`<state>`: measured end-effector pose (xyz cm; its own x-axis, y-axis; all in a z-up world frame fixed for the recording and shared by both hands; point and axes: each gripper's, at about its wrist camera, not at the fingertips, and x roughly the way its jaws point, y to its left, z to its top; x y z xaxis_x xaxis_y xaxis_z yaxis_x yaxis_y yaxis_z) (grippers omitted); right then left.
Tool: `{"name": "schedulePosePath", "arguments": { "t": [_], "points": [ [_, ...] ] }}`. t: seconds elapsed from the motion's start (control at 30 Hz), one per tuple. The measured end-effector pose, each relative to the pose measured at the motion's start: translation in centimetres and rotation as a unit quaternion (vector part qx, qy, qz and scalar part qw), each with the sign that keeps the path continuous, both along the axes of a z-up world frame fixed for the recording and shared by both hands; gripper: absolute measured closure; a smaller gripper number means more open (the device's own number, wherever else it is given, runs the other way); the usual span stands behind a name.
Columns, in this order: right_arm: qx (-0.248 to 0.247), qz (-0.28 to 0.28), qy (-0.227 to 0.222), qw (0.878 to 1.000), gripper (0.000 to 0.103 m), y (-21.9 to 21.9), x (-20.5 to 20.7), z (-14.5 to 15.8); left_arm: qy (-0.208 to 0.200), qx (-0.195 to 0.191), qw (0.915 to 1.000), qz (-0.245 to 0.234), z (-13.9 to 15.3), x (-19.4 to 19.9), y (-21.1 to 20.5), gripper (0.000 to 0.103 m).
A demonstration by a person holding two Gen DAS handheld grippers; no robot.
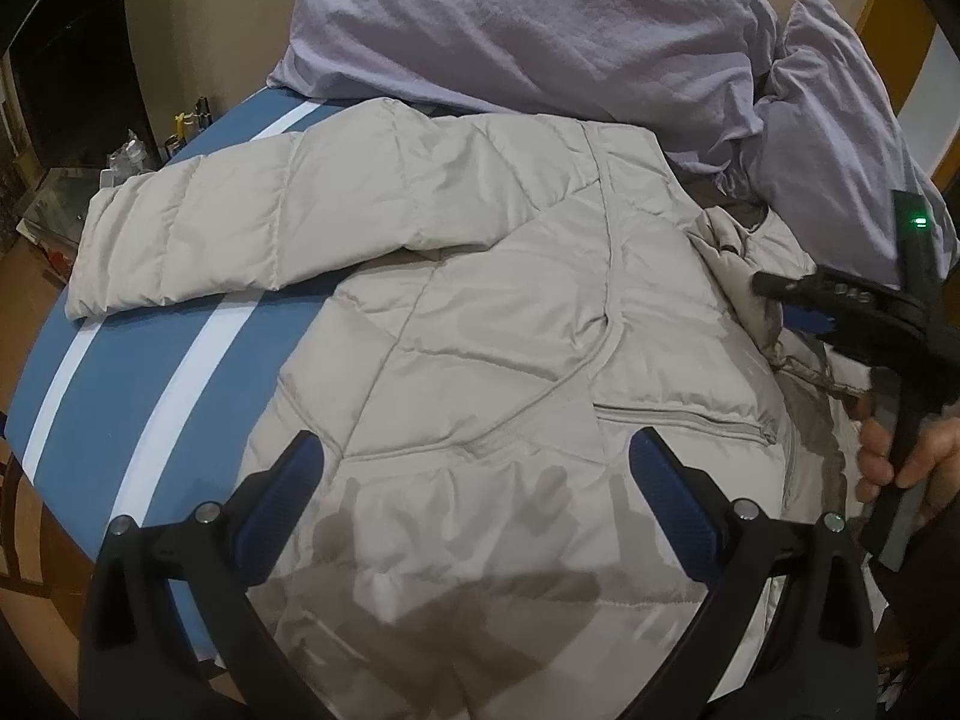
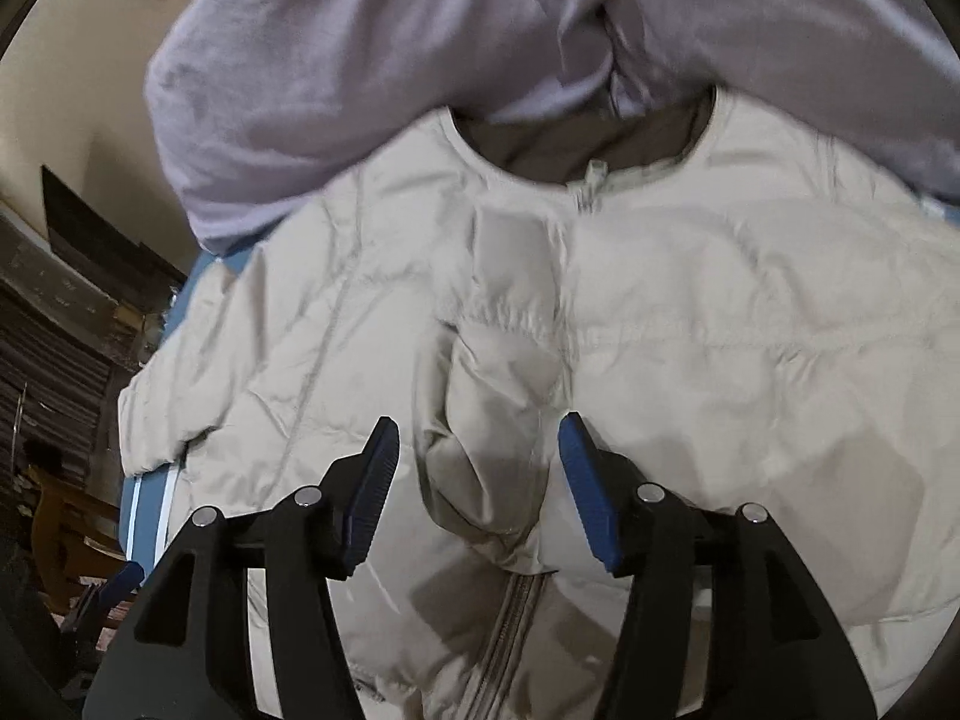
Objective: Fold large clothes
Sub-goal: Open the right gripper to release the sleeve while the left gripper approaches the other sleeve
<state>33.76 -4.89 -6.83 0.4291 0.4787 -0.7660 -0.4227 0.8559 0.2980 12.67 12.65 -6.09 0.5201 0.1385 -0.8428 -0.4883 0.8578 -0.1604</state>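
- A beige quilted puffer jacket (image 1: 480,312) lies front-up on a blue bed cover with white stripes (image 1: 120,372), one sleeve (image 1: 240,228) stretched out sideways.
- Lilac pillows (image 1: 540,24) sit just beyond the jacket's collar (image 2: 588,144), touching it.
- The left gripper (image 1: 474,462) hovers over the jacket's lower panel, fingers spread wide, holding nothing.
- The right gripper (image 2: 477,450) has its fingers apart either side of a raised fold by the zipper (image 2: 510,618), not clamped.
- The right wrist view is motion-blurred; the jacket's far sleeve is cut off.
- Clutter (image 1: 132,156) beside the bed is too dim to identify.
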Motion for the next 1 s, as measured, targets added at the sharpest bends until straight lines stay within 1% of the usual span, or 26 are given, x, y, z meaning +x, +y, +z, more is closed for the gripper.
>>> {"name": "schedulePosePath", "arguments": {
  "t": [0.03,0.1,0.2,0.33,0.43,0.53,0.67,0.77,0.9,1.0],
  "points": [
    [0.001,-0.008,-0.013,1.000,0.046,-0.4,0.1,0.7,0.000,0.000,1.0000,0.002,0.0,0.0,0.1,0.002],
    [-0.005,-0.023,-0.026,0.999,0.045,-1.1,0.4,1.0,0.002,0.000,1.0000,0.009,0.0,0.1,0.5,0.002],
    [-0.028,-0.056,-0.032,0.998,0.045,-1.9,1.4,0.8,0.001,-0.012,0.9997,0.019,-0.2,0.1,1.2,0.002],
    [-0.071,-0.087,-0.043,0.993,0.034,-2.0,2.0,-0.5,0.001,-0.024,0.9992,0.030,-0.3,0.0,2.2,0.002],
    [-0.093,-0.091,-0.052,0.990,0.027,-1.4,2.2,-1.5,0.000,-0.025,0.9989,0.039,-0.4,-0.1,3.0,0.002],
    [-0.111,-0.101,-0.068,0.986,0.020,-0.7,2.3,-2.2,-0.002,-0.037,0.9979,0.054,-0.5,-0.4,4.3,0.002],
    [-0.111,-0.120,-0.072,0.984,0.013,-0.5,2.7,-2.9,-0.002,-0.036,0.9967,0.073,-0.6,-0.7,5.7,0.002],
    [-0.120,-0.128,-0.088,0.980,0.010,-0.3,2.5,-3.3,0.002,-0.032,0.9955,0.089,-0.7,-0.9,6.8,0.002],
    [-0.123,-0.126,-0.107,0.979,0.008,-0.3,2.4,-3.8,0.012,-0.024,0.9928,0.117,-0.9,-1.1,8.7,0.002],
    [-0.119,-0.125,-0.111,0.979,0.008,-0.3,2.3,-3.9,0.014,-0.021,0.9903,0.137,-1.1,-1.3,10.5,0.002]
  ]
}}
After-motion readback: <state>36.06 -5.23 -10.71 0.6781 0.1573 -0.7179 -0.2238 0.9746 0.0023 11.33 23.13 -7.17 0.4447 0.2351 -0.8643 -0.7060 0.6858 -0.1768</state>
